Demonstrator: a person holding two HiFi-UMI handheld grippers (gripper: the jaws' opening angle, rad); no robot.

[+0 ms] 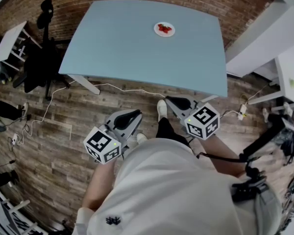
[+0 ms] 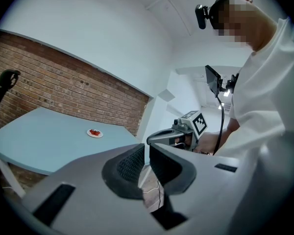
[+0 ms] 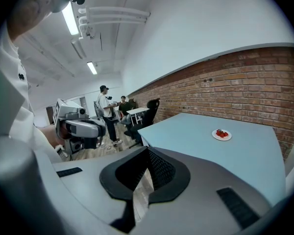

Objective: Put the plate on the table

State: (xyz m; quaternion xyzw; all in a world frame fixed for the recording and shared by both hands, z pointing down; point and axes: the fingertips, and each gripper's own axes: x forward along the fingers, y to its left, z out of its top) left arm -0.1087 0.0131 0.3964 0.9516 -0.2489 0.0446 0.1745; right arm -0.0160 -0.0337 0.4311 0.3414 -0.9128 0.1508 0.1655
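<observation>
Head view: plate (image 1: 164,29) w/ smth red on it already sits on the blue desk (image 1: 137,53), out by the far edge. It's well ahead of both claws, apart from them, w/ nearly the whole desk top in between. L claw (image 1: 137,114) and R claw (image 1: 170,100) hang short of the near desk edge, over the wood floor, just in front of the torso. Plate lines up closer to the R claw, so I'd judge the R hand the nearer one. Plate's round, so no long axis to worry abt. Both claws point fwd and a bit down, marker cubes toward me, forearms tucked in.

L gripper view: L claw (image 2: 143,148) is narrow, pads drawn in to a bare slit, nothing betw them. Plate (image 2: 94,133) lies ahead and to the left of the claw, small and far, flat on the desk (image 2: 44,141). R claw (image 2: 152,140) shows just beyond and to the right, at abt the same height, a hand wrapped round its grip.

R gripper view: R claw (image 3: 147,152) is closed, pad tips meeting, empty. Plate (image 3: 221,134) lies ahead and to the right of the claw, well apart, on the desk (image 3: 186,136). L claw (image 3: 102,129) sits off to the left.

My read: the plate's where the task wants it and neither claw holds anything, so no reach is under way atm. Any reach would mean stepping up to the desk first.
</observation>
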